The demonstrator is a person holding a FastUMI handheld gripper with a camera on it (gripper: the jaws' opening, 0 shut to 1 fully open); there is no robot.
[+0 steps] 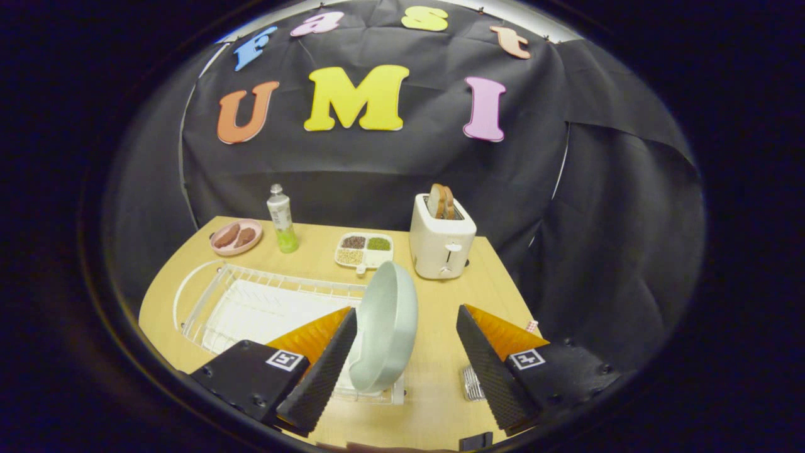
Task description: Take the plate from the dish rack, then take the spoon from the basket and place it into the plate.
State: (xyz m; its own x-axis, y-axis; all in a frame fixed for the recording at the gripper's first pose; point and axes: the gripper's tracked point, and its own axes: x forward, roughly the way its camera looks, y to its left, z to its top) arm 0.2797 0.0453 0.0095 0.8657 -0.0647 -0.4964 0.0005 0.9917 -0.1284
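Fingers of the gripper (pixel 402 371) stood wide apart in the gripper view, and they held nothing. The gap between them was much wider than the plate is thick, so the person looked ready to close them on it, but had not done so yet.

The plate (pixel 385 327) was pale green and stood up on its edge at the near end of the dish rack (pixel 251 308). It stood that way because the wires of the rack propped it up, like a book on a shelf. It sat just beside the left finger (pixel 321 371), maybe touching it; I could not tell for sure. The right finger (pixel 490 371) was well apart from it. So the plate was in the gap, but off to the left side.

I think the first step, taking the plate, was only starting. The gripper may have needed to slide left a bit so both fingers could press the rim.

Beyond the rack, at the back of the wooden table (pixel 434 377), stood a toaster (pixel 441 242) with bread in it, a small tray (pixel 365 250) with four parts, a bottle (pixel 282 219) and a pink dish (pixel 236 236). Something small and silver with wires (pixel 473 382) lay just beside the right finger. It could be the basket, but I could not tell, and I could not make out a spoon.
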